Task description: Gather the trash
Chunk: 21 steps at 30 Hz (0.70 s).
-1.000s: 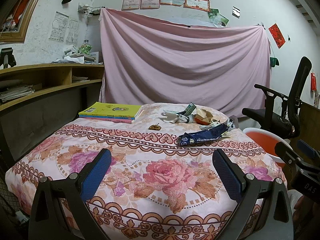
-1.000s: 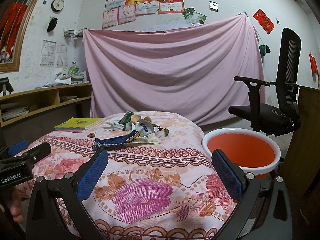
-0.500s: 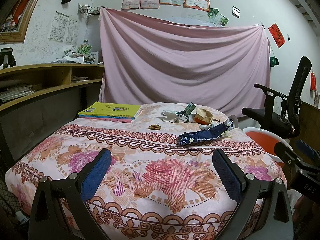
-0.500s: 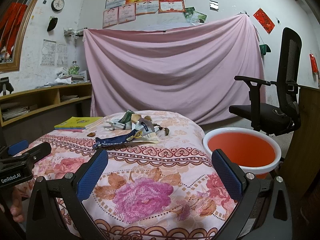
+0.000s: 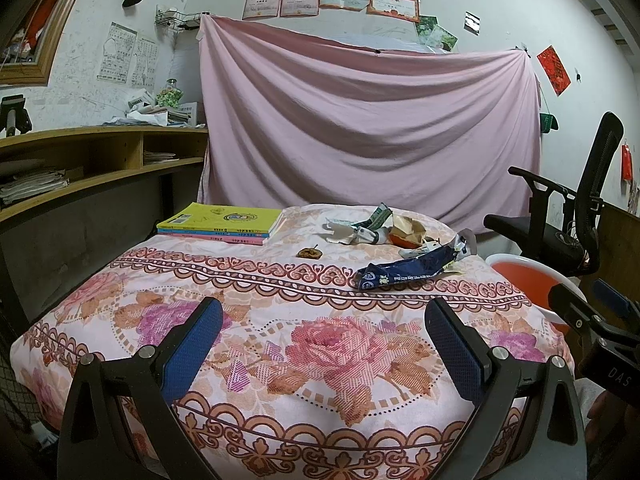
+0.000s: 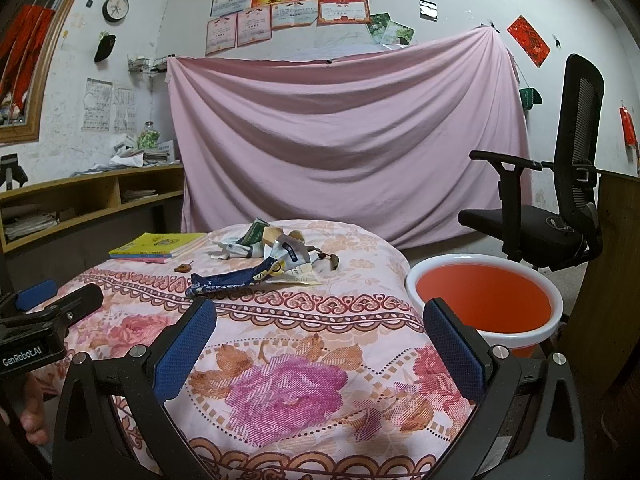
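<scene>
The left gripper (image 5: 323, 336) is held with its blue-padded fingers spread wide, nothing between them, above the near part of the floral tablecloth (image 5: 280, 360). The right gripper (image 6: 319, 338) is likewise spread and empty, poised over the near right part of the same cloth. In the right wrist view the left gripper is seen at 9 o'clock; in the left wrist view the right gripper is seen at 4 o'clock.

The trash is gathered on the far side of the table, well apart from both grippers. A dark blue wrapper (image 5: 406, 274) lies flat at about 1 o'clock in the left wrist view, and at 11 o'clock (image 6: 230, 280) in the right wrist view. Just behind it a heap of crumpled wrappers (image 5: 376, 230) is seen, with white, green and brown pieces touching one another. A small brown scrap (image 5: 309, 253) lies alone to the left of the heap, between it and a stack of books (image 5: 222, 222) with a yellow cover on top.

An orange basin (image 6: 486, 300) with a white rim stands beside the table at 2 o'clock in the right wrist view, just beside the right finger. A black office chair (image 6: 560, 184) stands behind it, and a pink sheet (image 6: 344, 148) is hung across the wall.
</scene>
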Tool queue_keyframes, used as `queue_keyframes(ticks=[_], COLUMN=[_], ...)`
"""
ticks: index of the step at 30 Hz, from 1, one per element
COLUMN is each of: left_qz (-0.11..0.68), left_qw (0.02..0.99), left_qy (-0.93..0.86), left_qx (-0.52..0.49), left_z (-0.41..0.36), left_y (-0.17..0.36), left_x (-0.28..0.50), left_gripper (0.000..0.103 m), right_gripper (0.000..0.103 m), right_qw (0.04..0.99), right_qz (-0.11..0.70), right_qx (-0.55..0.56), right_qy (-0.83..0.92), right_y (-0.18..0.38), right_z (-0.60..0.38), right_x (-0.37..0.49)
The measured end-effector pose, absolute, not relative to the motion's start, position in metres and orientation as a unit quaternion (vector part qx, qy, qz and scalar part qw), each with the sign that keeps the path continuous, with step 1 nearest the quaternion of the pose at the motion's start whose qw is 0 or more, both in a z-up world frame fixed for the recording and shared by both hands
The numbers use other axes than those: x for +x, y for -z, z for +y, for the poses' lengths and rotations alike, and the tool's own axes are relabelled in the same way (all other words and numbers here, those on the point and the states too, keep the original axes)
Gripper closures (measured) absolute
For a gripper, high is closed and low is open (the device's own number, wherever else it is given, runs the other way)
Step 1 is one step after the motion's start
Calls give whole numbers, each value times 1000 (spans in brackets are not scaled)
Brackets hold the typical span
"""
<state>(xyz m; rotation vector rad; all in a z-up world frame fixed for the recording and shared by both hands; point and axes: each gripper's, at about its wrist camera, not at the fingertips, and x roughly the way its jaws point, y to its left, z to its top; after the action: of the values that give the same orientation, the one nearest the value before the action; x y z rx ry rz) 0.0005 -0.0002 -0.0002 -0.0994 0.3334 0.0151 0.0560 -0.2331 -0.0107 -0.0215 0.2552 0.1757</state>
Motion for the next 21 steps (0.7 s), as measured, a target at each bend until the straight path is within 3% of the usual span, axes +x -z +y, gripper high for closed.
queue_keyframes(ticks=[21], left_qz=[189], left_qw=[981], left_qy=[-9], left_qx=[-49], left_z=[-3], left_y=[15], left_x=[12], left_gripper=[4], right_gripper=[0], right_qw=[985], right_qz=[152], right_qx=[-11], right_qy=[-86], right_y=[29], right_z=[-222], right_x=[63])
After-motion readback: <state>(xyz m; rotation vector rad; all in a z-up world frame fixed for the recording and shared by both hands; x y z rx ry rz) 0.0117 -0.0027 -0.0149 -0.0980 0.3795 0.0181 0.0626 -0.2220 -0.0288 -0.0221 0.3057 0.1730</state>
